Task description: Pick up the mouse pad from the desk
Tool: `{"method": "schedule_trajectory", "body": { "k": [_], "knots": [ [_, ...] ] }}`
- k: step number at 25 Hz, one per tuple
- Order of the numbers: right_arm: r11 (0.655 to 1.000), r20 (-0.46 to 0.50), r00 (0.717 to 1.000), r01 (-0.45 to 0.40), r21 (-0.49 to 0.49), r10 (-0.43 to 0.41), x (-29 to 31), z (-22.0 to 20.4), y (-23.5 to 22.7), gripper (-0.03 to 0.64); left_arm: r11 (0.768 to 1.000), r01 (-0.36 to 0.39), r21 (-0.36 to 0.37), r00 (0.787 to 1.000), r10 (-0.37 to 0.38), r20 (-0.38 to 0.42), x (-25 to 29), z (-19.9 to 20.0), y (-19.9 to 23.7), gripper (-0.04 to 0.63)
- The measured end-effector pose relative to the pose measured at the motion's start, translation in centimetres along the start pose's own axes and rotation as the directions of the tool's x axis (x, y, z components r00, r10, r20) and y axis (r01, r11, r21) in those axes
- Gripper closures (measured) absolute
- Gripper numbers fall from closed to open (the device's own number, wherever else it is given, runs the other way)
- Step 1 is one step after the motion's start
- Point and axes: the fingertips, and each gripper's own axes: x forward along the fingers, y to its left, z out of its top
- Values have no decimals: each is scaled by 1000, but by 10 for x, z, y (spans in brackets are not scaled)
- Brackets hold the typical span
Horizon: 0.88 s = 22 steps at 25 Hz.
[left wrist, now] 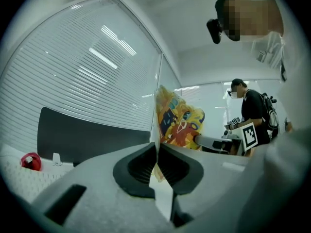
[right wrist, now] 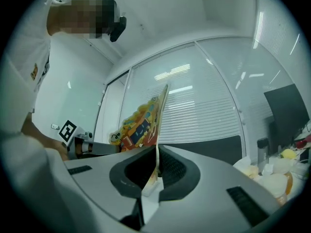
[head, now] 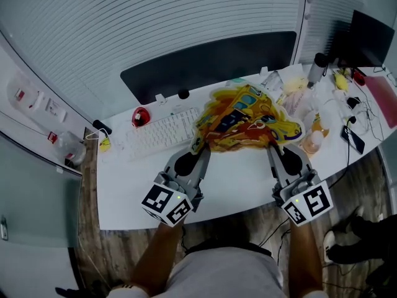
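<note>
Mouse pad [head: 245, 120] held over the desk [head: 242, 176], clamped at both near corners.
Your left gripper [head: 197, 146] and right gripper [head: 271, 144] each pinch its edge; keyboard [head: 162, 131] and red mouse [head: 141, 116] lie just left, clutter to the right.

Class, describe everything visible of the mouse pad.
The mouse pad is a thin, floppy sheet with an irregular outline, printed with a yellow, orange and blue cartoon. It is over the desk beside the keyboard, its near edge pinched by the left hand-held gripper and the right hand-held gripper, both shut.

Mousepad [head: 248, 120] in left tool [head: 197, 146], right tool [head: 271, 143]
</note>
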Motion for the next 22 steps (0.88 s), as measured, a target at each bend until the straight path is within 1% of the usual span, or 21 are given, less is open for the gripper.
{"method": "schedule_trajectory", "body": {
  "k": [9,13,22],
  "knots": [
    [1000,-16,1000,15,-11,-15,-1,1,1,597,1000,8,10,1000,-8,-10,-1,1,-5,572],
    [1000,-18,1000,24,-18,-24,-5,-3,-1,597,1000,-3,10,1000,4,-13,-1,-2,-8,572],
    [998,-22,999,40,-39,-41,-9,0,3,597,999,19,28,1000,-19,-14,-6,0,-15,572]
  ]
}}
